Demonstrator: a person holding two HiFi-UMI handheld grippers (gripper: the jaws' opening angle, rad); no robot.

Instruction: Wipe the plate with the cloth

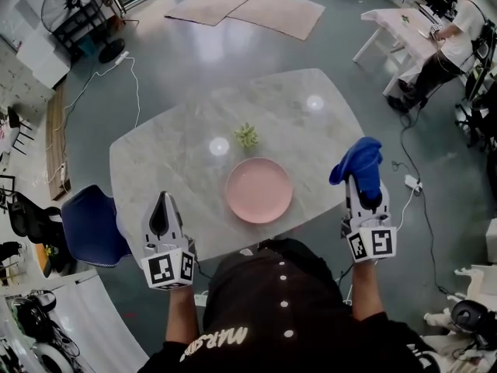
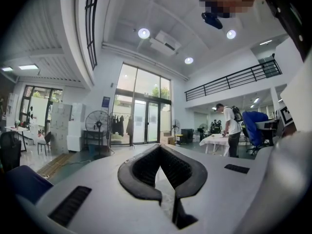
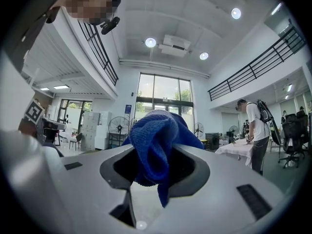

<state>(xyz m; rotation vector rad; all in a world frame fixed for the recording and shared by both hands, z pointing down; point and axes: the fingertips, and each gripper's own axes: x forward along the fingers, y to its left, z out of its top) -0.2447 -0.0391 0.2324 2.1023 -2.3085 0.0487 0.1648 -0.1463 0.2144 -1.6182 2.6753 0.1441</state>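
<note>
A pink plate lies on the marble table, near its front edge. My right gripper is held level to the right of the plate, off the table's edge, shut on a bunched blue cloth. In the right gripper view the blue cloth bulges out between the jaws. My left gripper hangs level at the table's front left, left of the plate. Its jaws are shut with nothing between them, as the left gripper view shows.
A small green plant stands on the table just behind the plate. A blue chair sits at the table's left front. Cables and a power strip lie on the floor to the right. A person works at a far white table.
</note>
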